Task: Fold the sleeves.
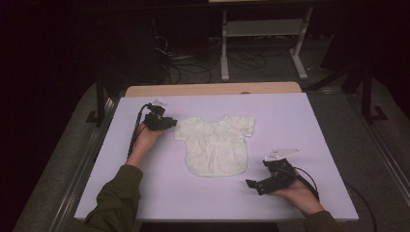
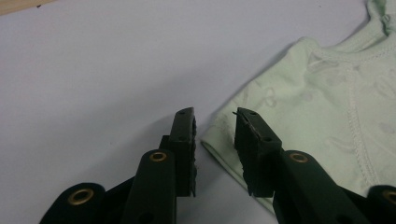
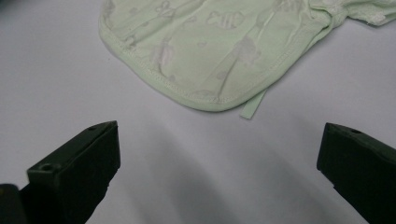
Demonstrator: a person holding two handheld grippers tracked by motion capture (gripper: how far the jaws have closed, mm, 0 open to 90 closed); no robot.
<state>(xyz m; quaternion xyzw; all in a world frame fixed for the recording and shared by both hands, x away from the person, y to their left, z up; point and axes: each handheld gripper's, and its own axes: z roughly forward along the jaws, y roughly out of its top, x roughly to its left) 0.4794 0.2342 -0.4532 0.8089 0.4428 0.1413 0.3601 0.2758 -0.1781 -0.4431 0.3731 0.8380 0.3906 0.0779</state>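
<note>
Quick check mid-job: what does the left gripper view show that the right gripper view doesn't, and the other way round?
Left gripper view: the sleeve hem of the pale green baby shirt lies in the narrow gap between the left gripper jaws; its neckline shows too.

Right gripper view: the shirt's rounded bottom hem, a loose tie strip, and the right gripper with jaws wide apart, short of the cloth.

Both: the same shirt, flat on the white table.
</note>
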